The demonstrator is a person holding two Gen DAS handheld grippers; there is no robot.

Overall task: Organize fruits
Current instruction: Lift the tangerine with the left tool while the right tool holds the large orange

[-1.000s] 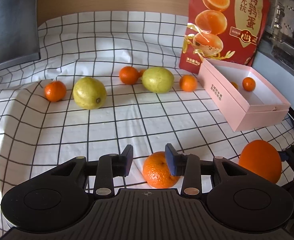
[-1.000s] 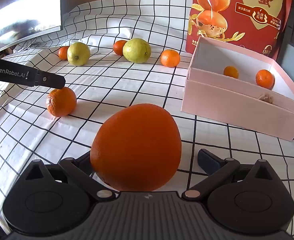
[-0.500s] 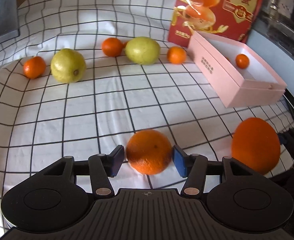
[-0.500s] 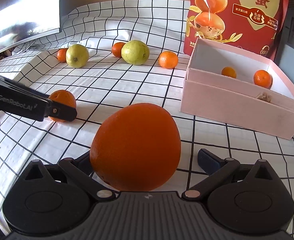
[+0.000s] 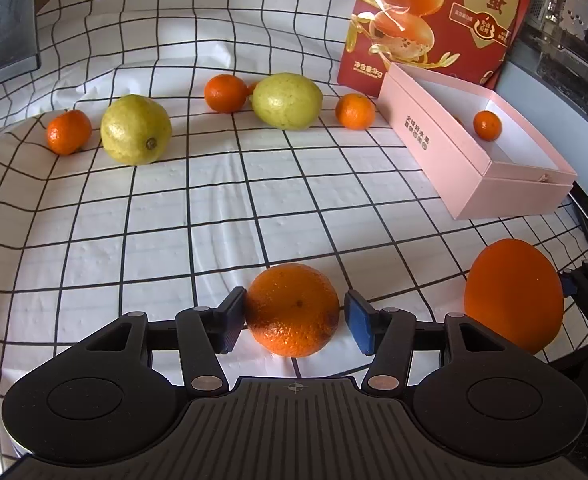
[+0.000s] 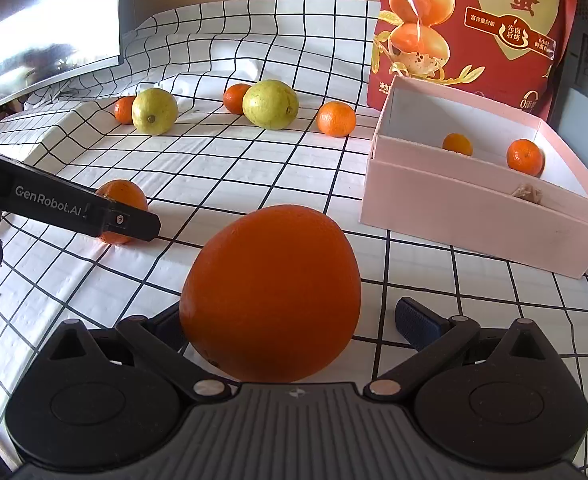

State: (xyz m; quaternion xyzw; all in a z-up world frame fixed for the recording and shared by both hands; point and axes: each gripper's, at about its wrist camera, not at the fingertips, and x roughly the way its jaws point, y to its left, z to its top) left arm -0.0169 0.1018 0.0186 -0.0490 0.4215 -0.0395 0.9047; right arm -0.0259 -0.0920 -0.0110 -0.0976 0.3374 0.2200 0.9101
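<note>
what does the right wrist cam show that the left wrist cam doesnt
Only the right wrist view: the monitor's lit screen, a second small orange plainly visible inside the pink box, and the left gripper's arm from the side.

Only the left wrist view: the left gripper open around the bumpy orange, and the print on the box's side.

Both: the big orange, two lemons, the red bag, the checked cloth.

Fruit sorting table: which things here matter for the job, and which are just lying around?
Job: mandarin between the left gripper fingers; big orange at the right gripper; two lemons; pink box.
Lying about: red egg bag; monitor.
</note>
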